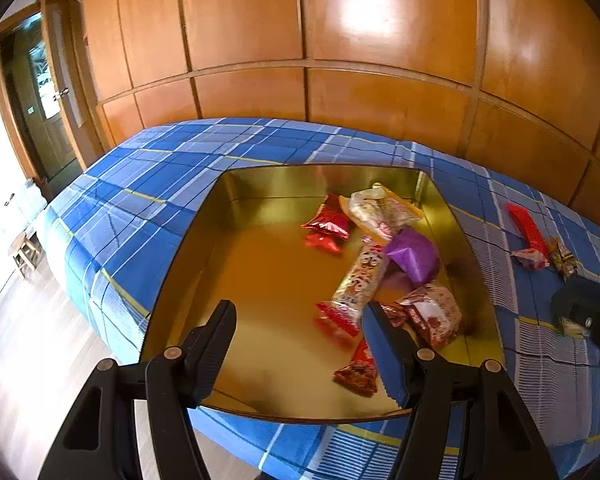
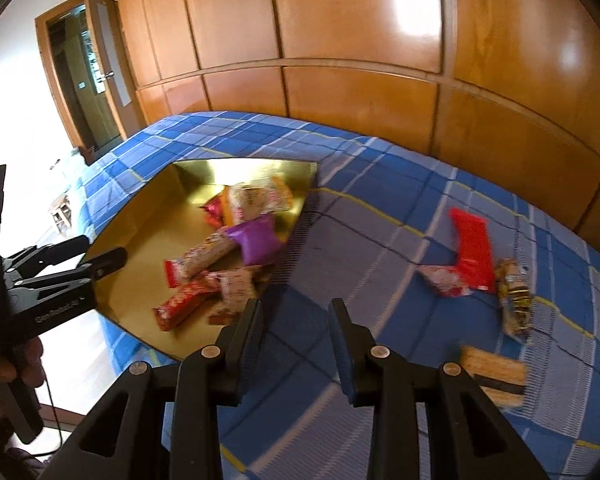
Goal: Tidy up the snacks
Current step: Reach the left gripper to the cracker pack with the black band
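A gold tin box lies on the blue plaid bed and holds several snack packets, among them a purple pack and a long red-and-white pack. My left gripper is open and empty over the box's near part. My right gripper is open and empty above the cloth, right of the box. Loose snacks lie on the cloth: a red pack, a pink-white pack, a gold-brown pack and a tan pack.
The bed meets a wooden panelled wall behind. Its left edge drops to a light floor with a small stool. A doorway stands at far left. My left gripper also shows in the right wrist view.
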Available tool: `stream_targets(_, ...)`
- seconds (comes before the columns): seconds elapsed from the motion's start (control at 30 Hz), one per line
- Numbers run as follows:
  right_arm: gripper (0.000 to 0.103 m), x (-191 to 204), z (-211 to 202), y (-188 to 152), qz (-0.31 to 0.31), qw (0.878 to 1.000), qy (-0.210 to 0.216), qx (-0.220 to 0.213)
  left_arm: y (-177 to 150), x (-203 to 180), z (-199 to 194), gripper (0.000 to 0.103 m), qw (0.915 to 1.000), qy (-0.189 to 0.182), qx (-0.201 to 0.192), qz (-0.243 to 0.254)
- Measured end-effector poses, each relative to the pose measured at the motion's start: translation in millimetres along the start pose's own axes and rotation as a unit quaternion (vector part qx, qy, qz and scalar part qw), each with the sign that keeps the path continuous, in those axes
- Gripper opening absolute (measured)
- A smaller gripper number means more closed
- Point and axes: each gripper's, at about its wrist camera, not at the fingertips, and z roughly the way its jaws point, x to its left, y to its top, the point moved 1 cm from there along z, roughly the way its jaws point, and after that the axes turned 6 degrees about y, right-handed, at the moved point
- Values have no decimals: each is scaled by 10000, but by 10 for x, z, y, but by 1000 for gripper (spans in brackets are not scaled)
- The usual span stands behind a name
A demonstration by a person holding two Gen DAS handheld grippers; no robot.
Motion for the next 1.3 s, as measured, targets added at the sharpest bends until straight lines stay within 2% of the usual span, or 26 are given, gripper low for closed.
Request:
stream_targets(0.2,34,-443,-199,12,200,9991,-370,-74,33,-174,-38,66,9996,-129,-45,250)
stream_targets(0.5,34,-1327,-543,-14,635,9923,-1055,-133,86,-552,-136,66,9961,-434,-148,752)
stream_targets(0.63,35,-1887,-584,-180,1105,9848,-1342,1,108,-821,-198,66,9912,-709,-194,1099)
stream_targets(0.73,35,-2251,-586,-373,1572,9762,-1495,68,112,-1088,-213,66,9844,-1004,-166,1438)
stream_targets(0.83,35,-2539,-601,-561,2297,9640,-1338,36,95,-1416,-202,66,9723,-1369,-75,1894)
stream_targets(0.93,35,-2669,-587,-590,2809,9528,-1151,50,74,-1752,-203,66,9577,-1729,2,2299)
stream_targets(1.0,35,-2670,-577,-576,2911,9513,-1013,18,39,-2015,-227,66,9433,-1973,-59,2671)
stream_targets(1.1,35,-2635,-554,-563,2963,9520,-772,50,-41,-2418,-266,67,9113,-2342,-173,3382)
stream_targets(1.17,35,-2625,-559,-552,2955,9528,-689,28,-97,-2689,-235,70,8917,-2460,-177,3795)
stream_targets(1.23,37,-2628,-577,-535,2977,9526,-624,-9,-147,-2919,-181,72,8761,-2554,-155,4087)
stream_targets(1.3,39,-2639,-589,-538,3050,9509,-530,-19,-178,-3119,-110,73,8650,-2582,-98,4300)
